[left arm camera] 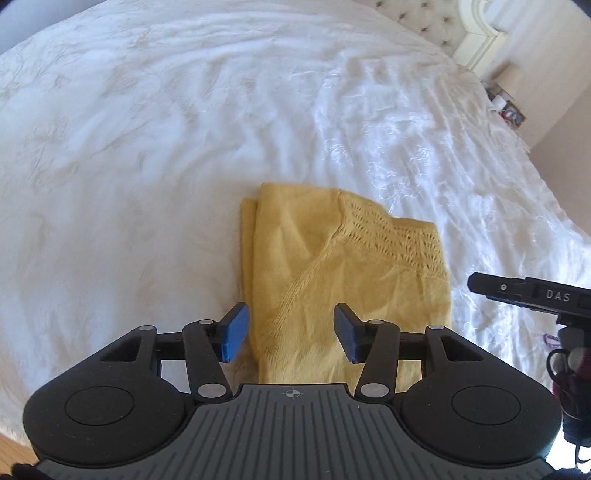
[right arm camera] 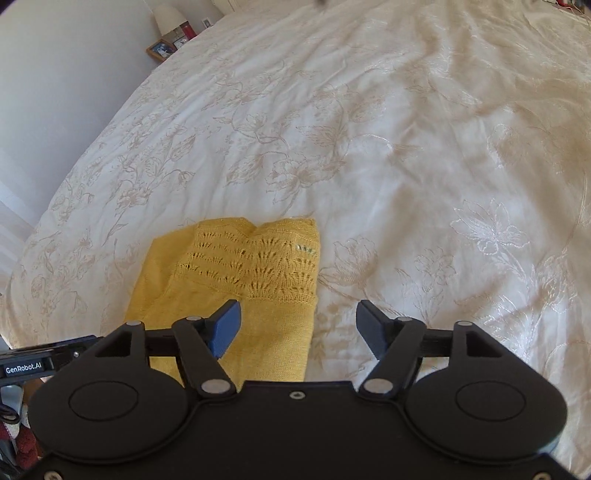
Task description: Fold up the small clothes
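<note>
A yellow knitted garment point(left arm camera: 343, 266) lies folded into a neat rectangle on the white bedspread point(left arm camera: 147, 147), its lace-patterned band on top at the far right. My left gripper point(left arm camera: 291, 332) hovers over its near left part, open, blue pads clear of the knit. In the right wrist view the same garment point(right arm camera: 258, 266) sits low and left. My right gripper point(right arm camera: 300, 328) is open above the garment's right edge, one finger over the yellow knit and the other over the bedspread point(right arm camera: 406, 147). Nothing is held.
The bed fills both views, its cover creased and floral-embroidered. A bedside table with a lamp and picture frames point(right arm camera: 166, 40) stands by the wall at the far left. A tufted headboard point(left arm camera: 417, 18) is at the far end. Wooden floor point(left arm camera: 11, 450) shows near left.
</note>
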`<state>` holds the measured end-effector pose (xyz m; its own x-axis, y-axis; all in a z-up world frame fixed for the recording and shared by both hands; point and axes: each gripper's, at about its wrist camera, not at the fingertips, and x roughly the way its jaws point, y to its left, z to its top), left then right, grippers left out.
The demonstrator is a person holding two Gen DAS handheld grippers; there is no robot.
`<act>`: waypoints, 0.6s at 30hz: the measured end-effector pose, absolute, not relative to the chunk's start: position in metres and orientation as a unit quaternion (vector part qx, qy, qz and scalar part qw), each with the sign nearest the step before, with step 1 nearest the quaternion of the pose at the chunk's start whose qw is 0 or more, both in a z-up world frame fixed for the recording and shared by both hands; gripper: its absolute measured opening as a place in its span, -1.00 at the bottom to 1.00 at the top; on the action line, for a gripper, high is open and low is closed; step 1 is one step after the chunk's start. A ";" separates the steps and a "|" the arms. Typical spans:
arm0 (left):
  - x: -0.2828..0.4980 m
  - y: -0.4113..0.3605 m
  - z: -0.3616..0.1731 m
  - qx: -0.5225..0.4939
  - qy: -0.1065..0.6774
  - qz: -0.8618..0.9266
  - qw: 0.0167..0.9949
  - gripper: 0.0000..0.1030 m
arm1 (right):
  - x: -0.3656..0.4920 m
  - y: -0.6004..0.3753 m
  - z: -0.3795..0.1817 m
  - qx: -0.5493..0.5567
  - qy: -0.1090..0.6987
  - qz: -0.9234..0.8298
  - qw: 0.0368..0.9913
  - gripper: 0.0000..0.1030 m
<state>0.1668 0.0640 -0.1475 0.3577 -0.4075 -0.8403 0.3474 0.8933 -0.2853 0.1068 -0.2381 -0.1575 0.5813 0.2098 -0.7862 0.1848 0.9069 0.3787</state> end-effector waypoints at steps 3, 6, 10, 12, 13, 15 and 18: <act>0.190 0.043 -0.152 -0.008 0.511 -0.240 0.826 -0.01 | 0.124 -0.228 -0.164 0.211 0.466 0.006 0.859 0.43; 0.211 0.030 -0.160 0.017 0.504 -0.244 0.828 -0.01 | 0.139 -0.223 -0.173 0.209 0.477 -0.002 0.854 0.44; 0.235 0.031 -0.182 0.048 0.524 -0.230 0.819 -0.01 | 0.152 -0.224 -0.187 0.209 0.497 -0.035 0.842 0.45; 0.246 0.036 -0.194 0.053 0.542 -0.215 0.811 0.01 | 0.156 -0.230 -0.195 0.209 0.511 -0.061 0.832 0.50; 0.252 0.041 -0.200 0.046 0.552 -0.215 0.804 0.05 | 0.156 -0.234 -0.199 0.214 0.516 -0.072 0.826 0.54; 0.257 0.049 -0.206 0.039 0.558 -0.224 0.798 0.23 | 0.156 -0.239 -0.204 0.223 0.520 -0.089 0.820 0.68; 0.258 0.053 -0.204 0.050 0.552 -0.246 0.795 0.29 | 0.154 -0.239 -0.203 0.225 0.514 -0.107 0.821 0.69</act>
